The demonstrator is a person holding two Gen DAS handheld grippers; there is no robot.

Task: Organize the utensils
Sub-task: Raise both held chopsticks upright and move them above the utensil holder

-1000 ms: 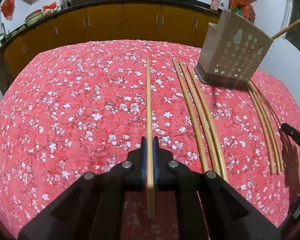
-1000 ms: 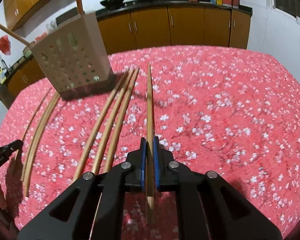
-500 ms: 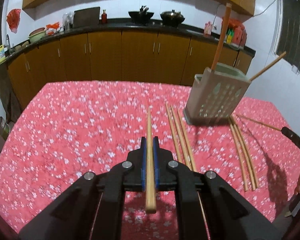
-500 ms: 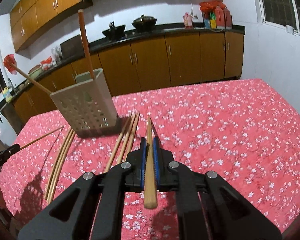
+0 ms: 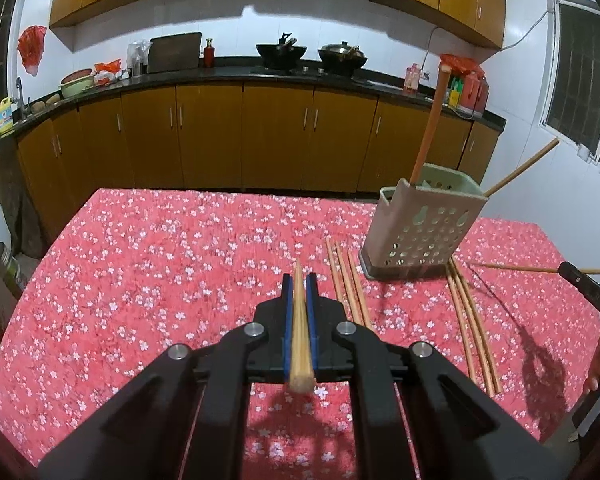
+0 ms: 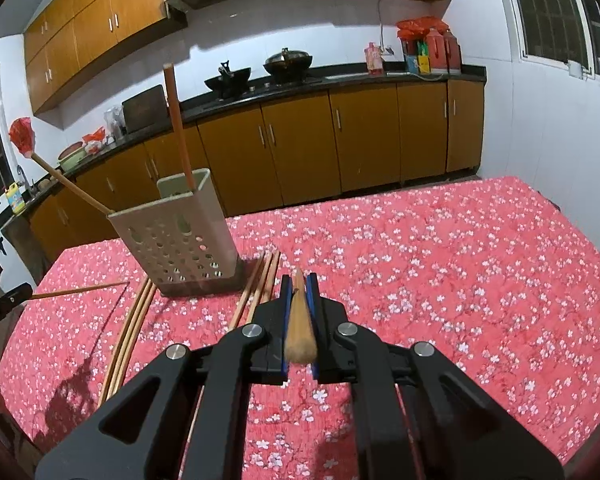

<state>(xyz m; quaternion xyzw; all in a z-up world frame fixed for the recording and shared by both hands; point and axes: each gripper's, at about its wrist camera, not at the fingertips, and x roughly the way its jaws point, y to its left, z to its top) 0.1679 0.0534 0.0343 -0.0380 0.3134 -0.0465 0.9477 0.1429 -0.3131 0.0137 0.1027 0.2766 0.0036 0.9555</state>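
We see the left gripper (image 5: 299,286) pinching one pale wooden chopstick (image 5: 299,332) between its blue pads, lifted over the table (image 5: 160,264). The right gripper (image 6: 299,286) pinches a second chopstick (image 6: 300,328) in the same way. A grey holder (image 5: 424,236) with round holes stands on the table; two sticks (image 5: 428,128) lean out of it. Three loose chopsticks (image 5: 346,280) lie just left of the holder in the left view, and three more (image 5: 470,324) lie on its other side. The cloth is red with white flowers. Behind are brown cabinets (image 5: 240,132) and two woks (image 5: 312,54) on the counter.
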